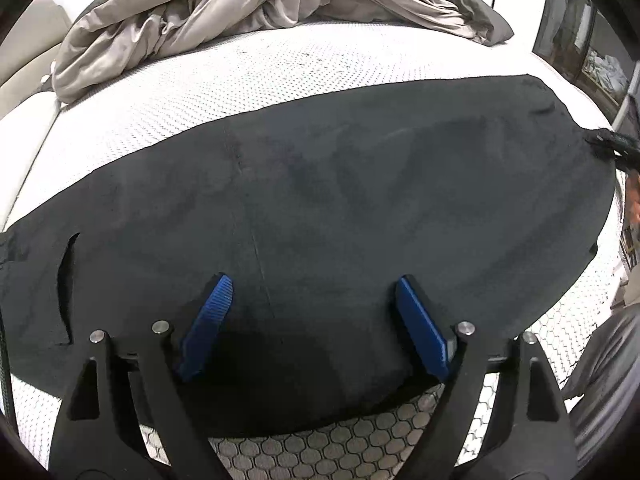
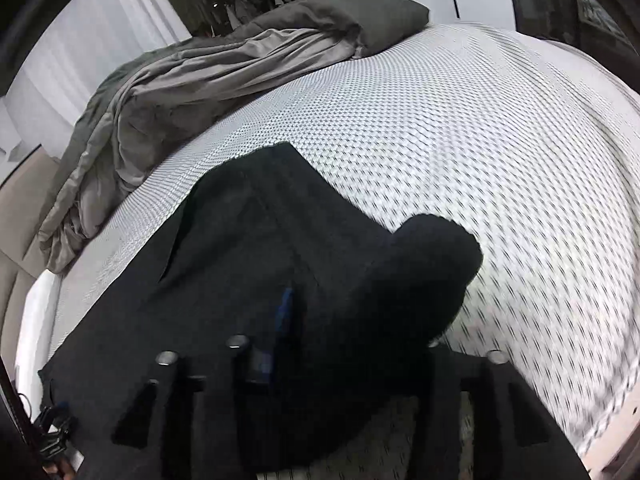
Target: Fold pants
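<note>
Lying flat across the mattress (image 1: 280, 92), the pants (image 1: 340, 184) looked soft, limp and light, best pinched at hems or waistband; left gripper (image 1: 312, 308) hovered spread and empty, right gripper (image 2: 340, 320) clamped on a lifted fold.

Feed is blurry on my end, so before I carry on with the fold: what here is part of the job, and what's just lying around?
Part of the job:
- black pants, spread on the mattress
- left gripper, open above them
- right gripper, with pants fabric bunched over it

Just lying about:
- rumpled grey duvet at the far end
- white mattress, only the work surface
</note>
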